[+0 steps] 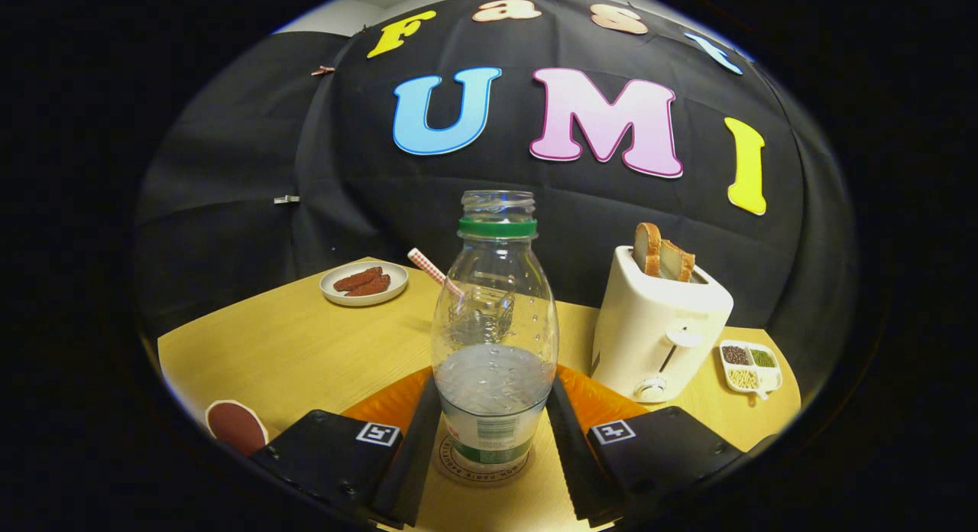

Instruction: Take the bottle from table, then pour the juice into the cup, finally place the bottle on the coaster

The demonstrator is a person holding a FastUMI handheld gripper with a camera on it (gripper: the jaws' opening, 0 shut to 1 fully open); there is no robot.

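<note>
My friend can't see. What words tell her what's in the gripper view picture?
A clear bottle, partly full and with no cap, stands on a round coaster between the gripper fingers, which sit close along its sides. Behind it are a cup with a straw, a toaster holding bread, and a plate.

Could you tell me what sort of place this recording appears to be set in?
Probably a staged breakfast table in a booth: a toaster holding bread slices, a plate of sausages, and a bottle standing between the gripper fingers, on a wooden table before a black cloth wall.
</note>
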